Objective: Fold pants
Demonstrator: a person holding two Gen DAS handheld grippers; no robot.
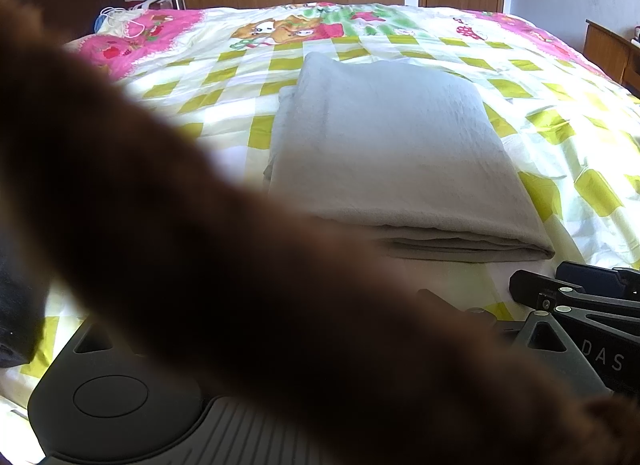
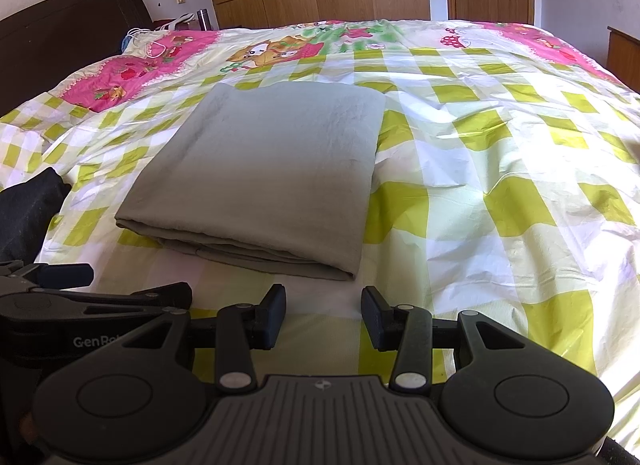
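Across my left wrist view, a blurred brown limb (image 1: 200, 225), an arm or sleeve I think, sweeps right over the lens and hides my left tongs completely, so I can't tell whether they're spread or pressed together. Beyond it the pants (image 1: 384, 153) sit on the bed (image 1: 560, 113), folded into a neat grey block, stacked layers showing at the near edge. That looks like a finished fold to me, parked mid-bed where it can lie flat. At lower right the other tool's dark linkage (image 1: 580, 305) pokes in, close beside mine.

Over to the right wrist view, and it's all clear! My right tongs (image 2: 324, 317) are spread, nothing between the pads, hovering just short of the pants' (image 2: 264, 169) near folded edge and touching nothing. The block lies square, edges fairly even, a slight step in the layers at the front left corner. The left tool's arm (image 2: 92, 301) juts in at lower left, with dark fabric (image 2: 28, 209) behind it. Plenty of open checked bedcover (image 2: 500, 185) to the right and beyond; the dark headboard (image 2: 72, 21) stands well away at far left.
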